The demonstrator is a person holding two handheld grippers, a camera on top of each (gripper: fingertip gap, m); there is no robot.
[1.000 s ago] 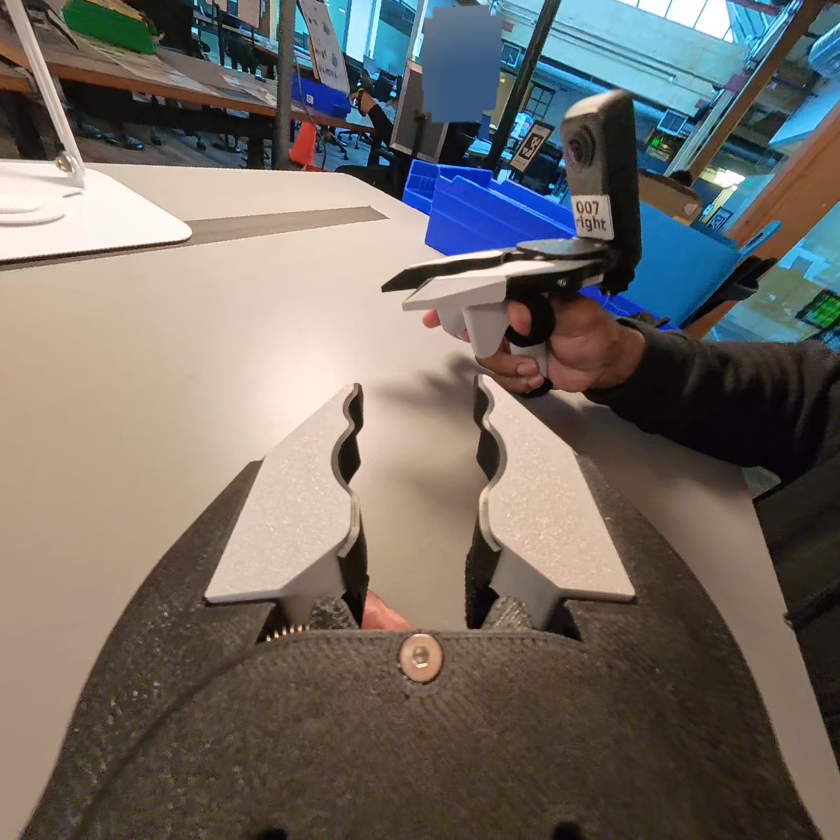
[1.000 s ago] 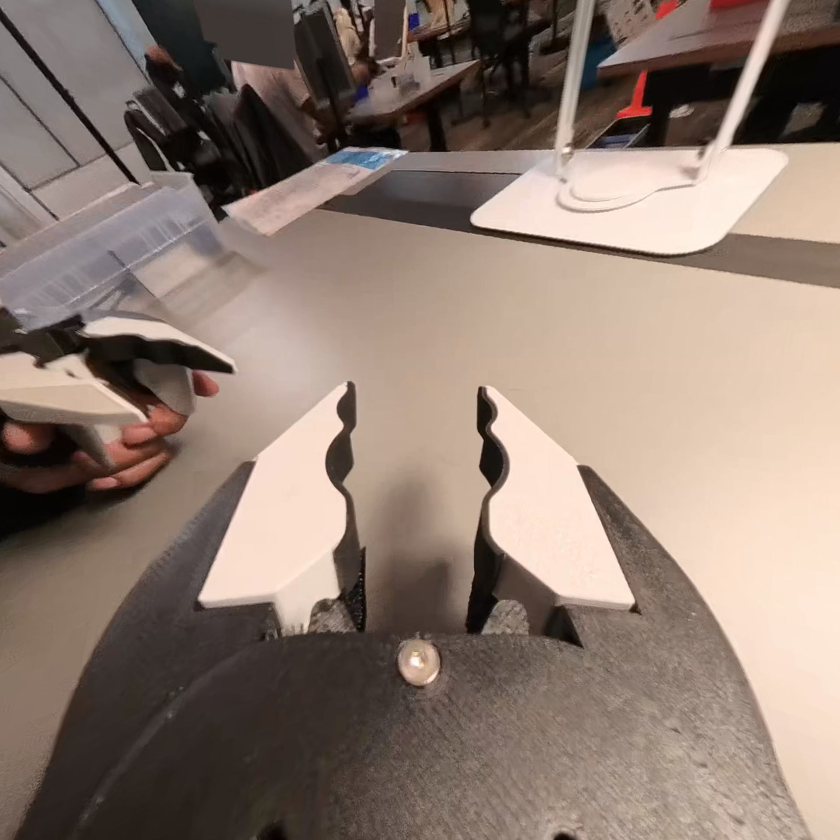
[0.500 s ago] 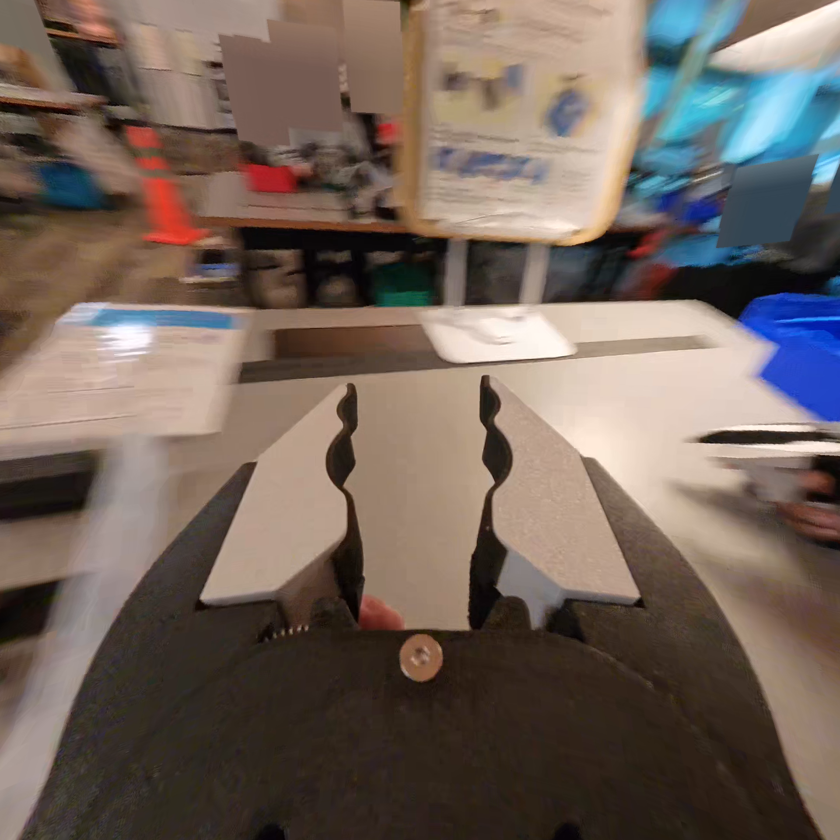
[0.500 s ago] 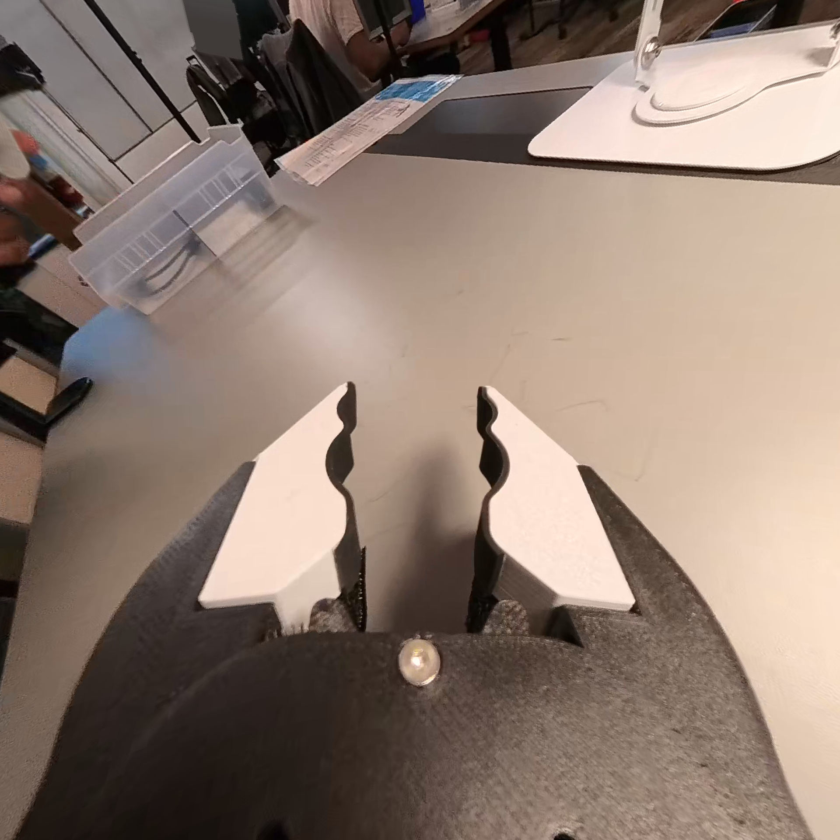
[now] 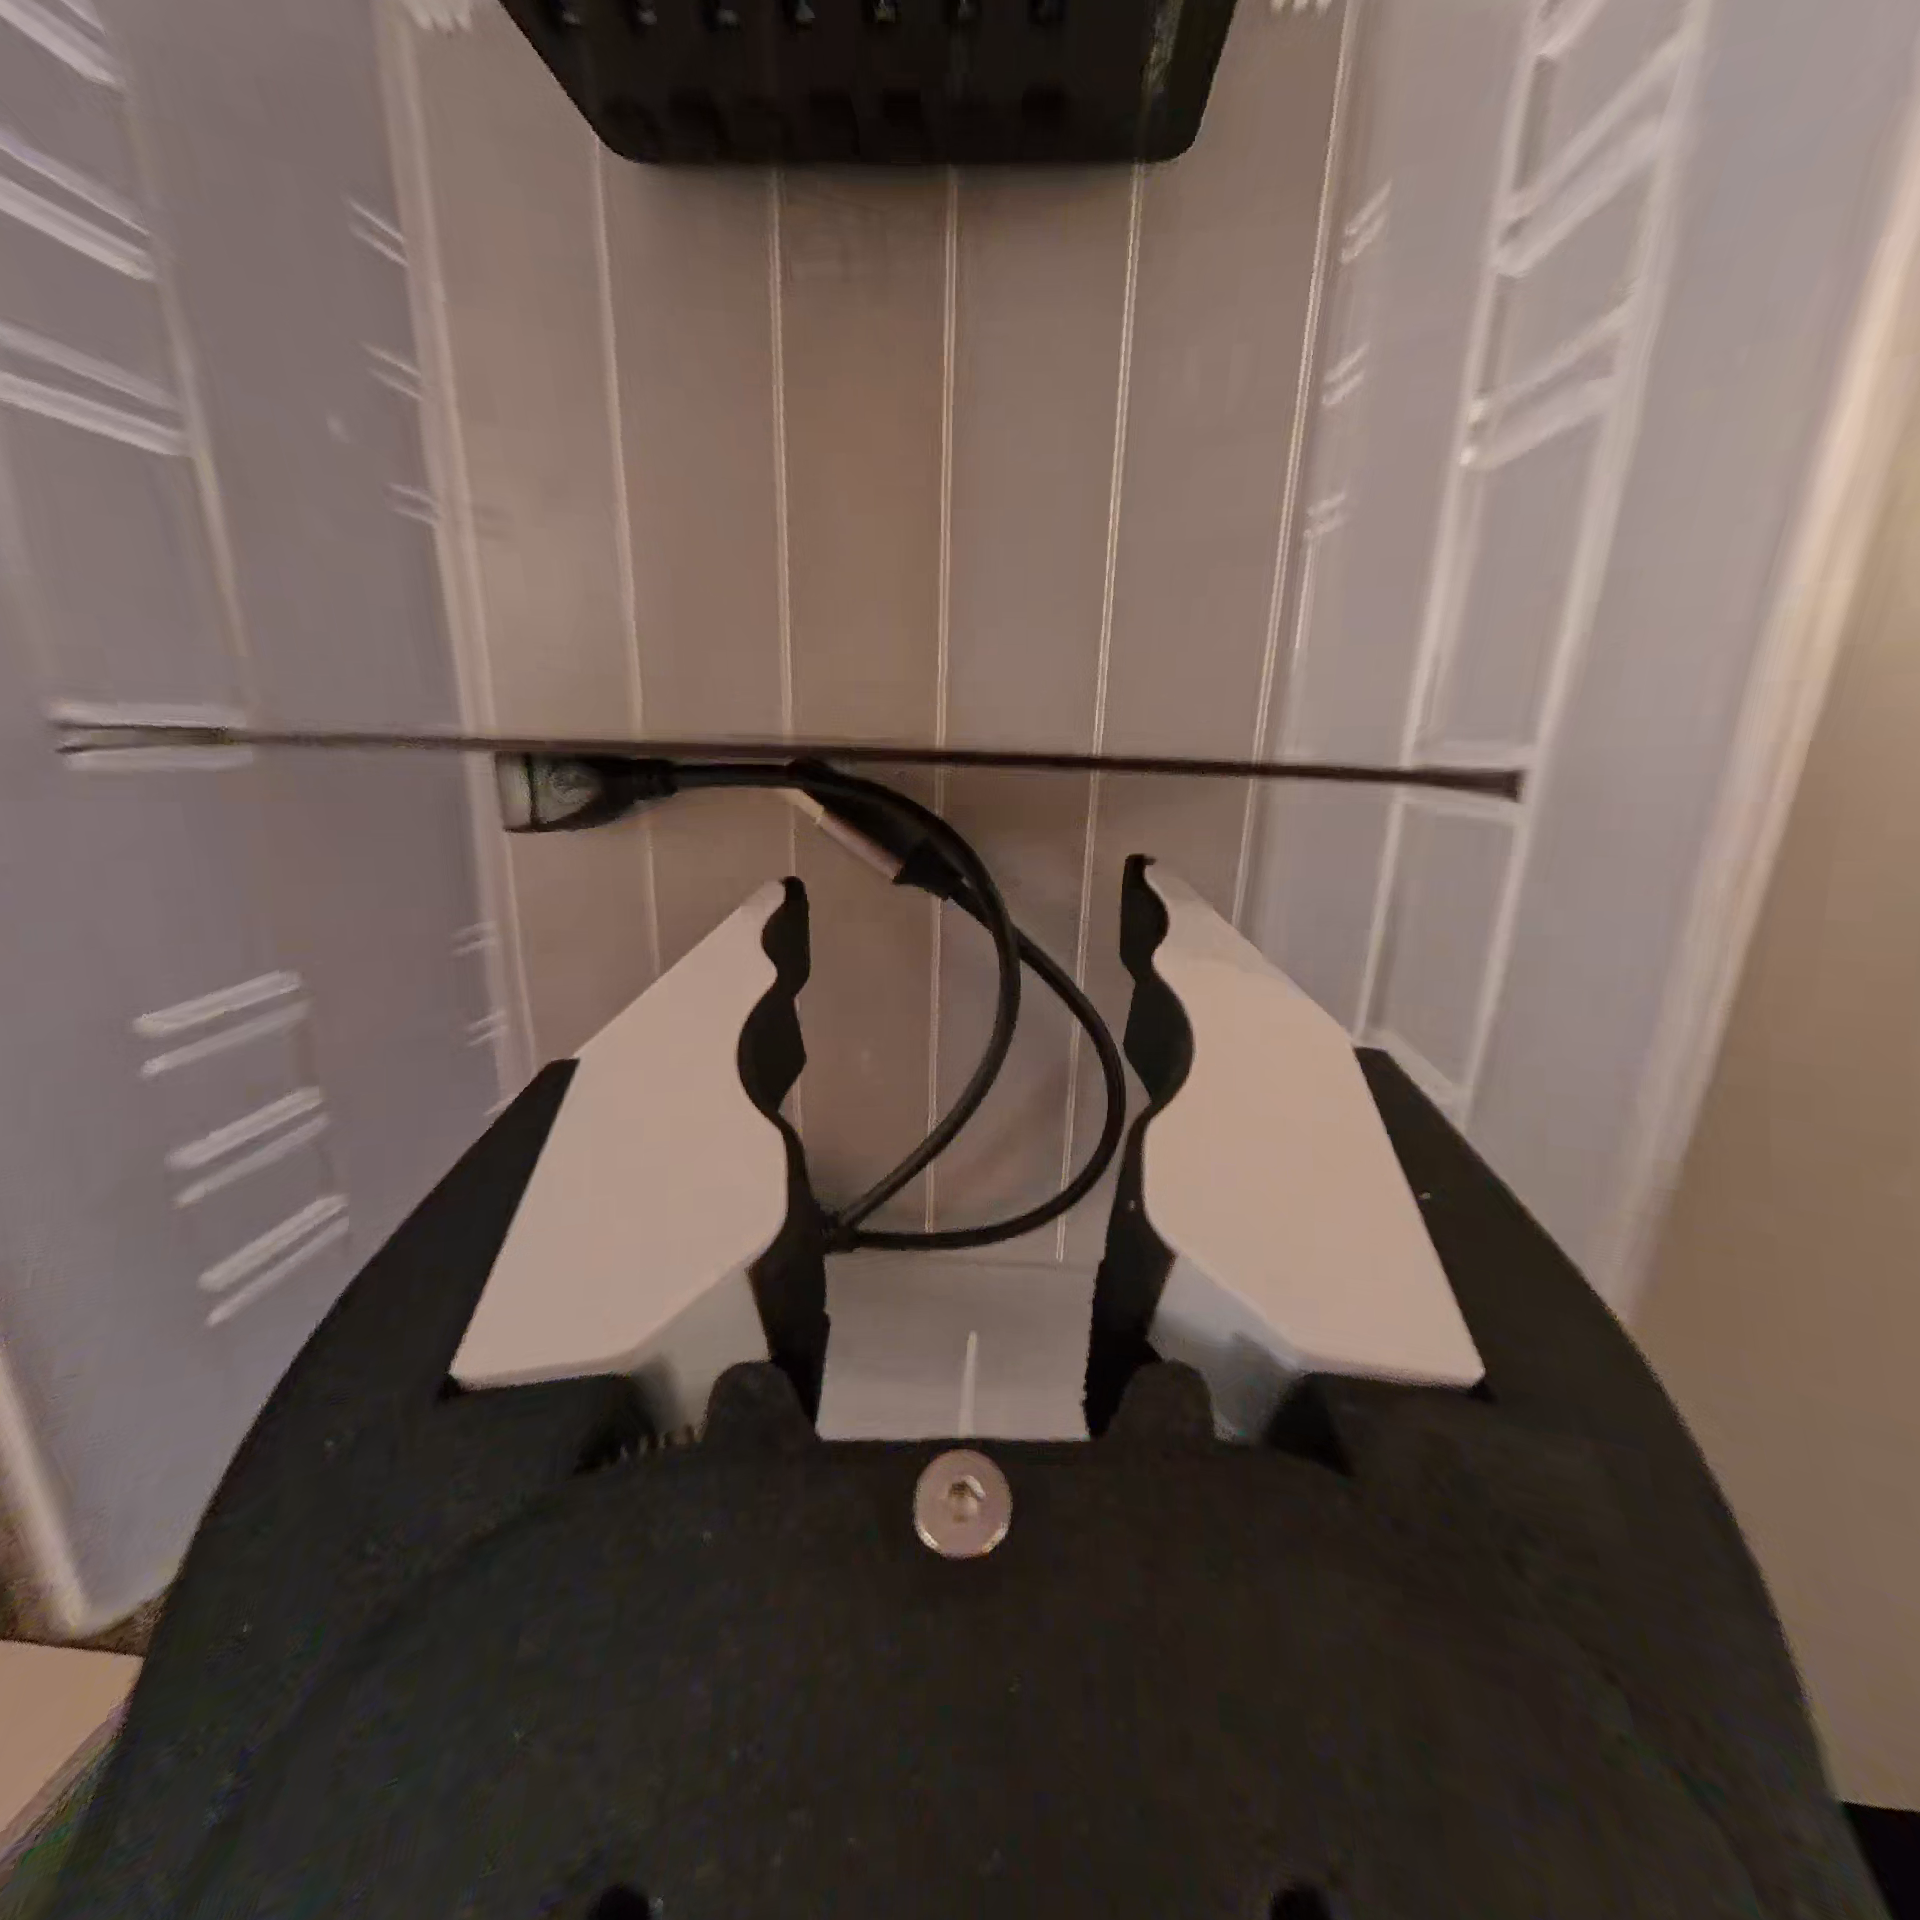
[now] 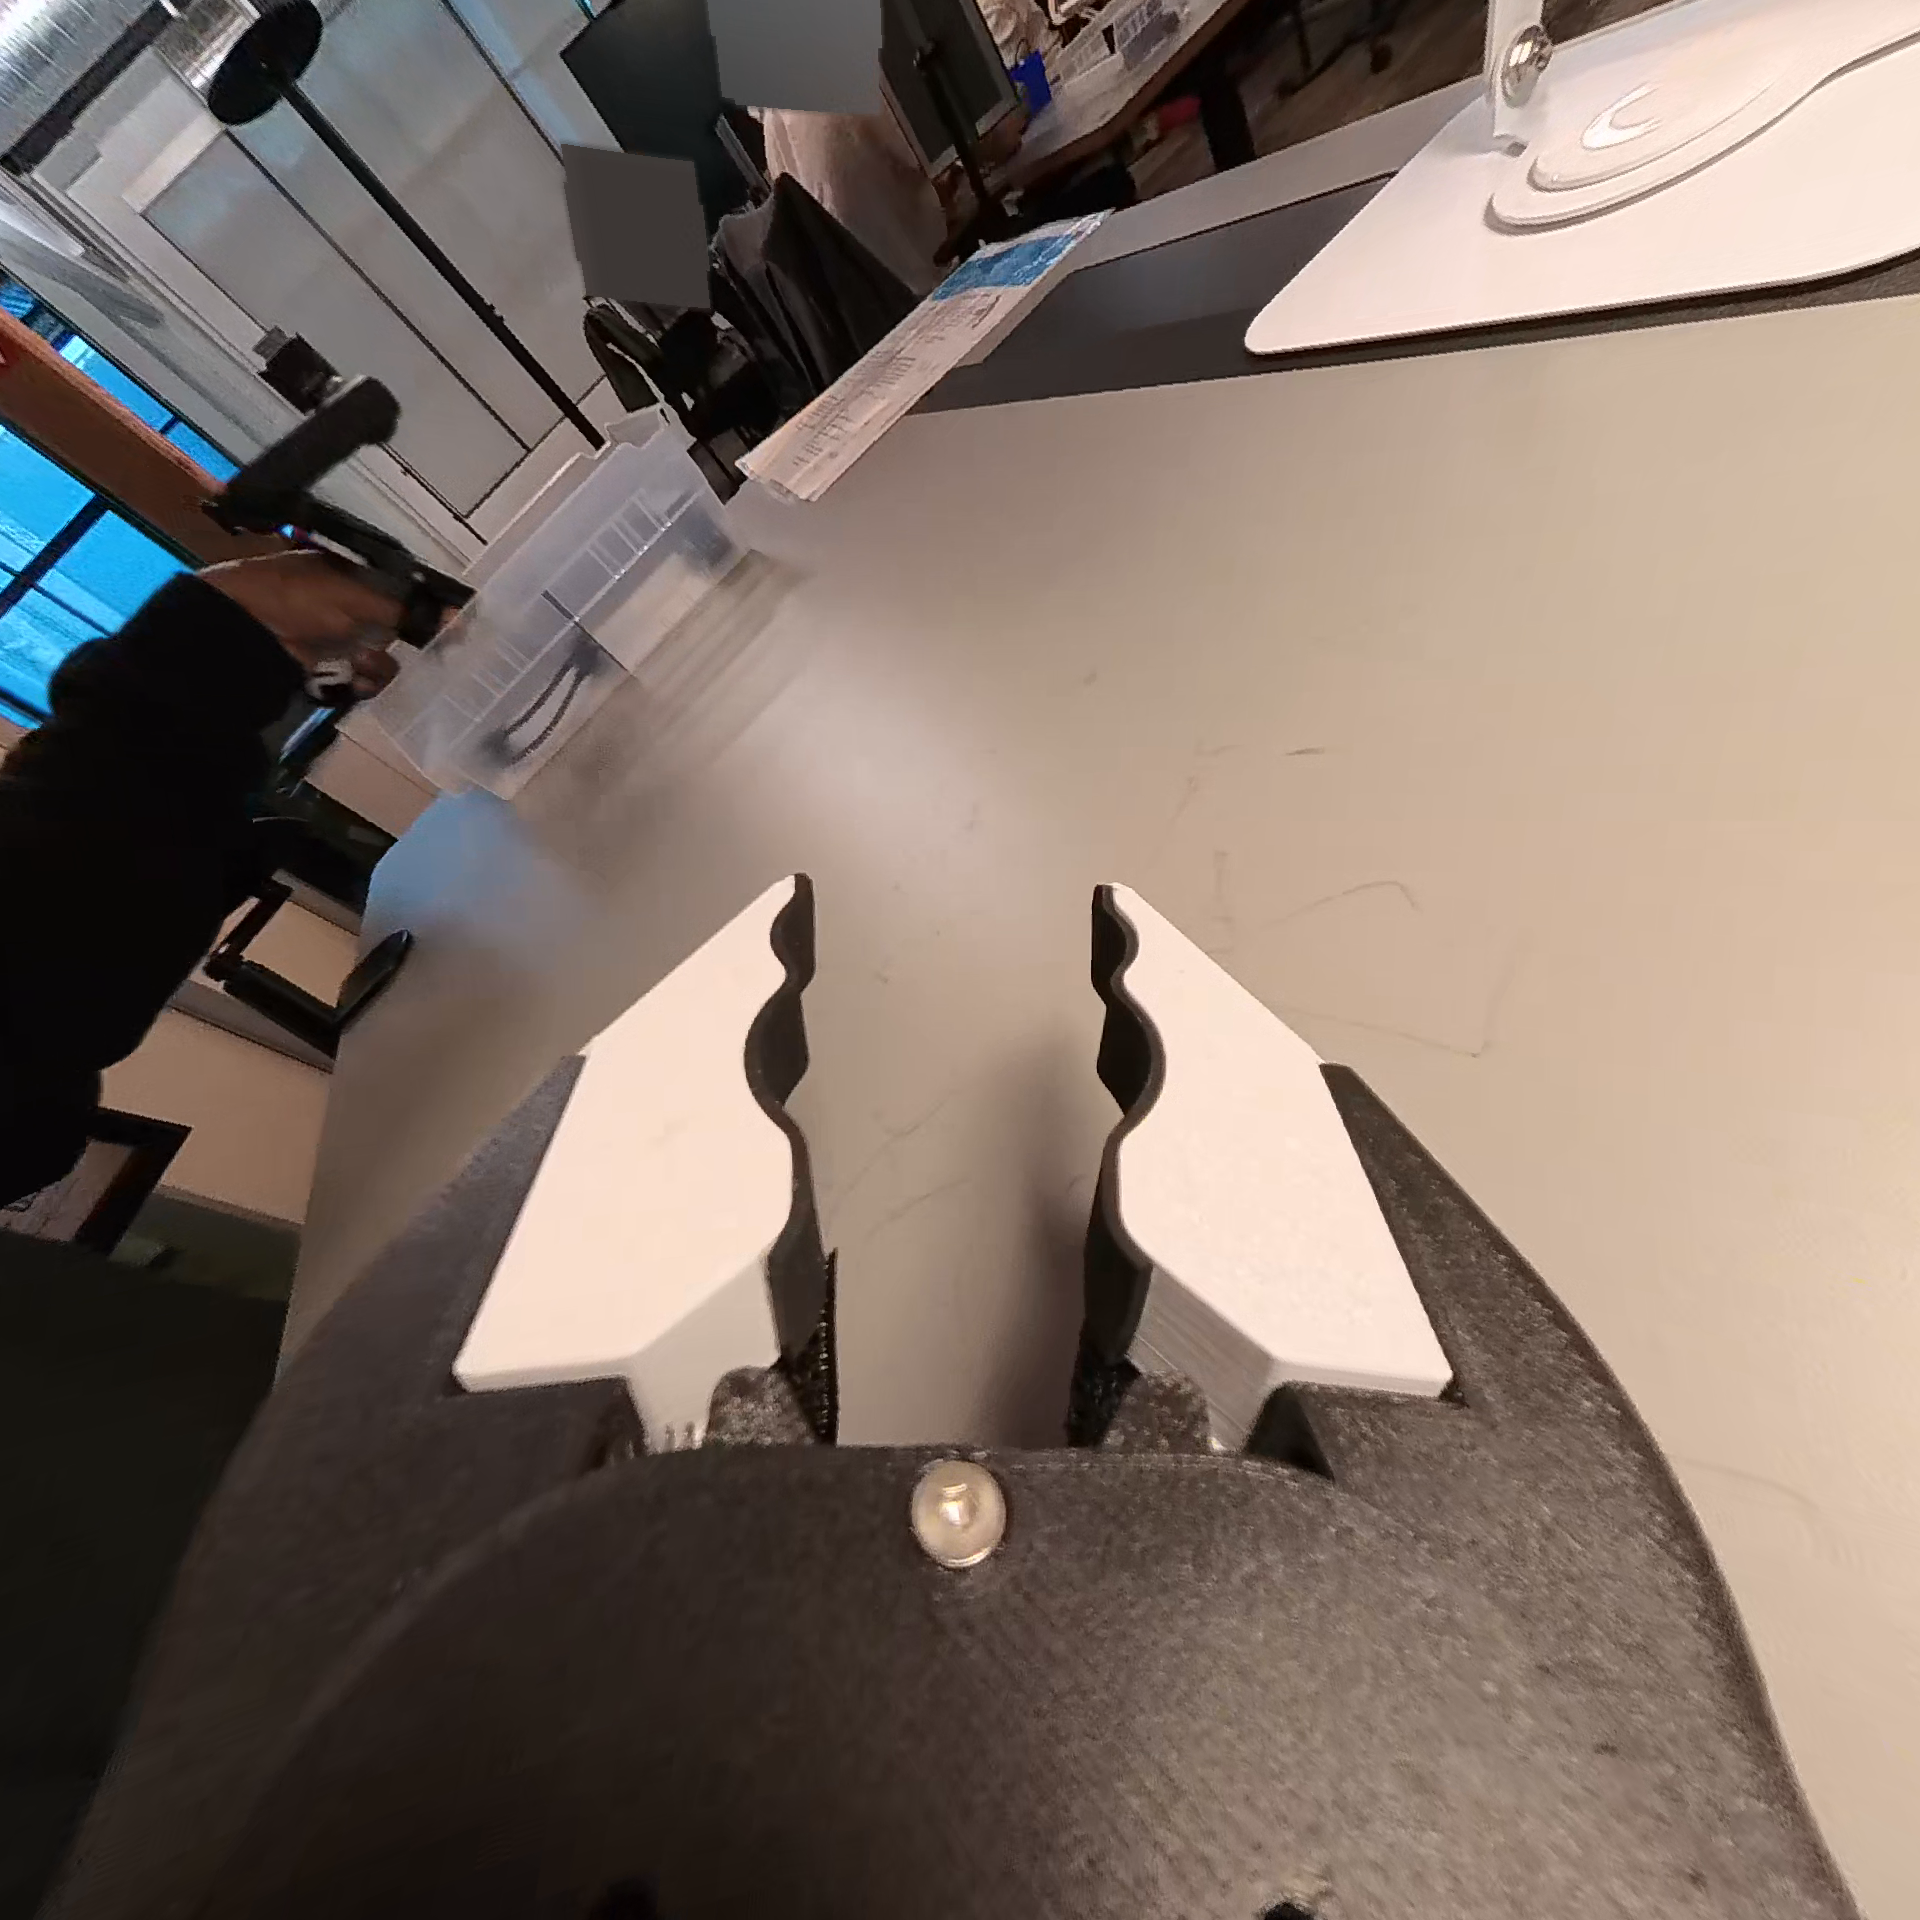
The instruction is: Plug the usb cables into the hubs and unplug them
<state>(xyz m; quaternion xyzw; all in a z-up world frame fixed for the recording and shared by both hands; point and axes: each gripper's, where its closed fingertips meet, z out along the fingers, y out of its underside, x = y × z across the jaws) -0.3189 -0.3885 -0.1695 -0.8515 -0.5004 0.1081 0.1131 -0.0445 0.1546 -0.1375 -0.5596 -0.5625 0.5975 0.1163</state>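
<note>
The usb cable (image 5: 1049, 1039) lies coiled at the near end of a clear plastic bin (image 5: 312, 727), a short black lead looped over itself. One plug (image 5: 551, 795) is tucked hard against a thin divider (image 5: 1143, 767) that crosses the bin; the other plug (image 5: 862, 842) points up toward the same line. Beyond the divider, at the far end, there's a black hub (image 5: 894, 94) with a row of ports along its edge, so the cable and the hub sit in separate compartments, well apart, and nothing is plugged in yet.

Right over that cable hangs the left tool (image 5: 961, 894), fingers spread wide with nothing between them and the loop showing through the gap. It looks lined up for a reach down into the bin, and I'd judge the cable is the first thing to be picked out. Whether a finger is touching the cable low on the left side, I can't tell from here.

Further out, the bin (image 6: 582, 623) stands at the far left corner of the grey bench (image 6: 1351, 727), beside some printed sheets (image 6: 914, 353). The right tool (image 6: 951, 899) waits low over bare bench, its fingers also apart and empty, probably parked until there's a hub to steady. A white base plate (image 6: 1558, 239) sits at the back.
</note>
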